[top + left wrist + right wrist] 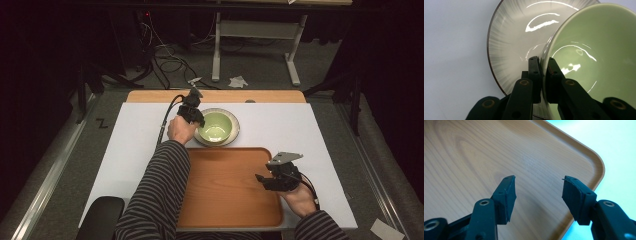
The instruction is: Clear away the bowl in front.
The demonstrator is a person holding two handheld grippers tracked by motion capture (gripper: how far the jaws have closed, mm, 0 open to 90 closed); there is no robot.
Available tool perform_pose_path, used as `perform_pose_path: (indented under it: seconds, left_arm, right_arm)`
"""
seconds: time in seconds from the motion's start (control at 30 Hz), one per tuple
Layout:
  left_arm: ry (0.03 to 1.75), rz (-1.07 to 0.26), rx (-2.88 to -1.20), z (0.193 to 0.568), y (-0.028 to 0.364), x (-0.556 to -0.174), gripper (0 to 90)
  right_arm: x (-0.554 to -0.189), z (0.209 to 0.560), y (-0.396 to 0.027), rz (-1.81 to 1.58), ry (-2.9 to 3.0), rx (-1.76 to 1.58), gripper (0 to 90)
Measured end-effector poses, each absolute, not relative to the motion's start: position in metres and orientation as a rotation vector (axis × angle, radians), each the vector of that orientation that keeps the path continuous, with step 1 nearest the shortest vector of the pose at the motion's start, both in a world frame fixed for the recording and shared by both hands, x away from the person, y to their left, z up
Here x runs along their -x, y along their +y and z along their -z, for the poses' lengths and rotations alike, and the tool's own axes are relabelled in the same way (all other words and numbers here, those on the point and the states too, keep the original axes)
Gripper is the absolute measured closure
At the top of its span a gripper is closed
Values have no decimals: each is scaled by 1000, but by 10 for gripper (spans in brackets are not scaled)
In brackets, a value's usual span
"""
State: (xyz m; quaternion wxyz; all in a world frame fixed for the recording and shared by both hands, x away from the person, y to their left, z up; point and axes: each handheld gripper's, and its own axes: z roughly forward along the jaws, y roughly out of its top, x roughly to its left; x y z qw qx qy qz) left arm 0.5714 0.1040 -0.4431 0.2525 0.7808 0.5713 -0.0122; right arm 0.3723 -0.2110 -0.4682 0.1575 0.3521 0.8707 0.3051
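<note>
Striped sleeves (160, 195) are seen nearest. By the left hand-held gripper (543, 65) the near rim of the green bowl (596, 57) is clamped, one jaw inside, one outside; beneath it lies the grey plate (511, 37) on the bench (135, 135). Spread wide and empty, the right hand-held gripper (537, 192) is held over the wooden tray (469, 152).
</note>
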Motion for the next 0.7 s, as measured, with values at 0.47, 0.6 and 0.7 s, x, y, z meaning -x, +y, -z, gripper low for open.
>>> perform_pose_path:
  seconds: [0.47,0.6,0.7]
  left_arm:
    - [1498,8,-2114,422,115,-560,856]
    - [1478,-1,-2138,418,115,-556,856]
    - [1464,-7,-2148,415,116,-554,856]
  right_arm:
    - [-373,470,-209,-863,2505,-1005,453]
    - [-374,471,-208,-857,2513,-997,451]
    - [-375,471,-209,-842,2522,-1002,450]
